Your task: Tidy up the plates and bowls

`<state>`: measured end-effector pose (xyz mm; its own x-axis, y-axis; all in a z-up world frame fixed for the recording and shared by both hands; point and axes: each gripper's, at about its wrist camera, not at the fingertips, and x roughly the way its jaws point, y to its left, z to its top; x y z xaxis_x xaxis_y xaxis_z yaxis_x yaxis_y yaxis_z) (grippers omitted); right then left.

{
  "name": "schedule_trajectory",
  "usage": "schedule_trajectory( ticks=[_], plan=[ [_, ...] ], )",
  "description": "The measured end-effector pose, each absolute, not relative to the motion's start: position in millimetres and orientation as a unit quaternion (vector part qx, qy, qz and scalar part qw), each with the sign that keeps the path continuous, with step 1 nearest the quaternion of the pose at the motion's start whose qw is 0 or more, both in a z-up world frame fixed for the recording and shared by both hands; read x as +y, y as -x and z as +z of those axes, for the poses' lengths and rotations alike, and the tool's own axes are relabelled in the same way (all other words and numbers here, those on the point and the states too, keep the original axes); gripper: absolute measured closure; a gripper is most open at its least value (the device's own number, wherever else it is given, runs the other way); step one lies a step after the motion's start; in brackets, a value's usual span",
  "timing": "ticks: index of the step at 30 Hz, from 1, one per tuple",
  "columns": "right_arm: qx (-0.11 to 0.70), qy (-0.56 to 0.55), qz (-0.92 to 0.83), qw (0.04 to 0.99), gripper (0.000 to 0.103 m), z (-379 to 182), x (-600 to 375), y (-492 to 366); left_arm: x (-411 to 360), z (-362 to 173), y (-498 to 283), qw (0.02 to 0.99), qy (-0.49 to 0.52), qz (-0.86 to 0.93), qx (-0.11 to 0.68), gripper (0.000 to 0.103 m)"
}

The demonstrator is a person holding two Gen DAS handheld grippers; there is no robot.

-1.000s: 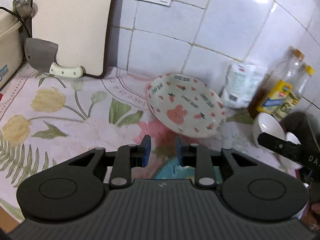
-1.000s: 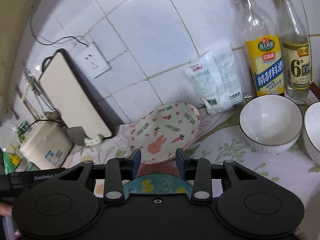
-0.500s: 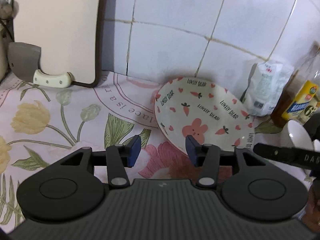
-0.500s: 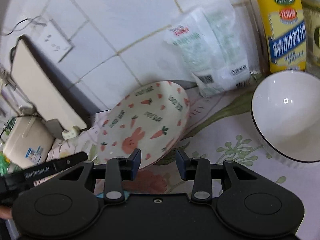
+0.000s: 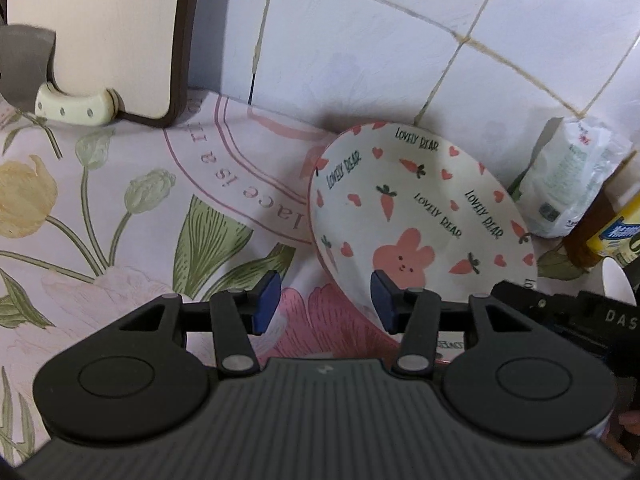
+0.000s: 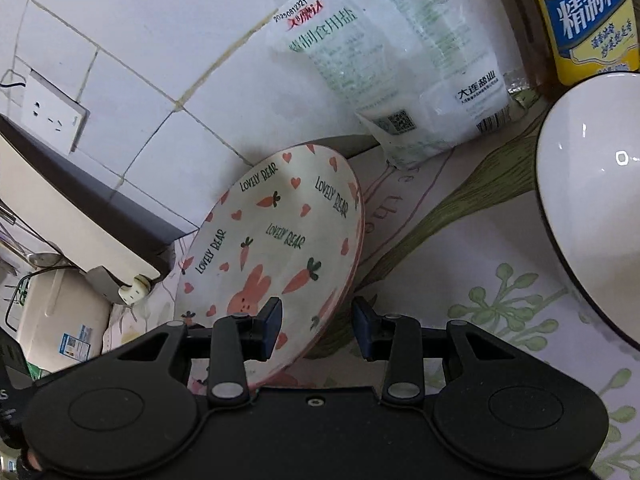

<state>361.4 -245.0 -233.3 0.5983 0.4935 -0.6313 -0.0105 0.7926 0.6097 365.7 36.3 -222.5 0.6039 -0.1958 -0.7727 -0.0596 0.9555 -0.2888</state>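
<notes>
A cream plate (image 5: 420, 216) with a pink rabbit, carrots and hearts leans tilted against the tiled wall on the flowered cloth; it also shows in the right wrist view (image 6: 272, 252). My left gripper (image 5: 324, 300) is open, its jaws on either side of the plate's lower left rim. My right gripper (image 6: 316, 326) is open, its jaws on either side of the plate's lower right rim. A white bowl (image 6: 592, 236) with a dark rim stands to the right.
A cutting board (image 5: 100, 36) and a cleaver (image 5: 72, 108) lean on the wall at the left. A salt bag (image 6: 384, 64) and a yellow-labelled bottle (image 6: 584, 20) stand behind the bowl. A wall socket (image 6: 52, 116) is above the board.
Both grippers have moved forward, close to the plate, one on each side of it. The left jaws have opened wider. The plate has stayed leaning on the wall.
</notes>
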Motion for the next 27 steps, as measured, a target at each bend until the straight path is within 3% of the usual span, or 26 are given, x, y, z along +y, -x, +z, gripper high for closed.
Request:
schedule_trajectory(
  ticks=[7,8,10,11,12,27],
  plan=[
    [0.420,-0.298,0.151,0.844,0.063,-236,-247,-372,24,-224,-361,0.887,0.131,-0.047,0.440,0.059],
    [0.421,-0.303,0.147,0.842,0.068,-237,-248,-373,22,-224,-361,0.890,0.121,-0.046,0.437,0.061],
    [0.423,-0.316,0.135,0.838,0.080,-240,-253,-373,20,-223,-361,0.889,0.127,-0.060,0.436,0.080],
    [0.425,-0.328,0.127,0.834,0.093,-243,-256,-373,20,-222,-362,0.886,0.134,-0.059,0.440,0.080],
    [0.427,-0.342,0.120,0.829,0.094,-246,-261,-373,18,-221,-364,0.884,0.136,-0.052,0.444,0.081],
    [0.398,-0.249,0.121,0.875,0.085,-205,-236,-342,20,-177,-340,0.902,0.068,-0.074,0.421,0.082]
  ],
)
